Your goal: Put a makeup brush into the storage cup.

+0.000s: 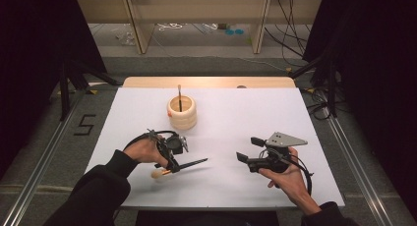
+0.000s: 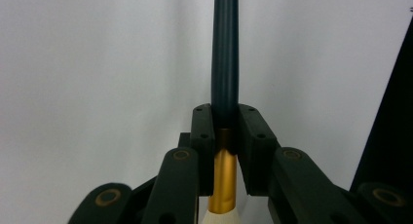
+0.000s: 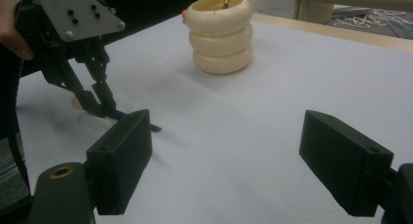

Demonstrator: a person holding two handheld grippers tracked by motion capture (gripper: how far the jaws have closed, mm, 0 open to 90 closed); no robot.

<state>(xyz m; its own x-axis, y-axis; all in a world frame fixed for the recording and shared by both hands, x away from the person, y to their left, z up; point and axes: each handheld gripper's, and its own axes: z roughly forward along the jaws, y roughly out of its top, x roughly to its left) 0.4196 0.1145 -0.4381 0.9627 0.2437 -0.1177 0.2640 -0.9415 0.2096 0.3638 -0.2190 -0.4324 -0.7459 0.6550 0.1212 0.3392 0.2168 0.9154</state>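
Clamped in my left tongs (image 1: 173, 163), the makeup brush (image 1: 183, 166) lies nearly level; right tongs (image 1: 248, 150) gape empty. Tilted wrong, it could miss the holder (image 1: 182, 113) at twelve o'clock.

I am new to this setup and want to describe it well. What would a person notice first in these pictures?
First, the left claw, near the table's front left, shut on a brush with a dark handle, gold ferrule and pale tip, lying nearly level over the white table. Next, the cream ribbed holder toward the table's far side, with another brush standing in it. The right claw, at front right, is open and holds nothing.
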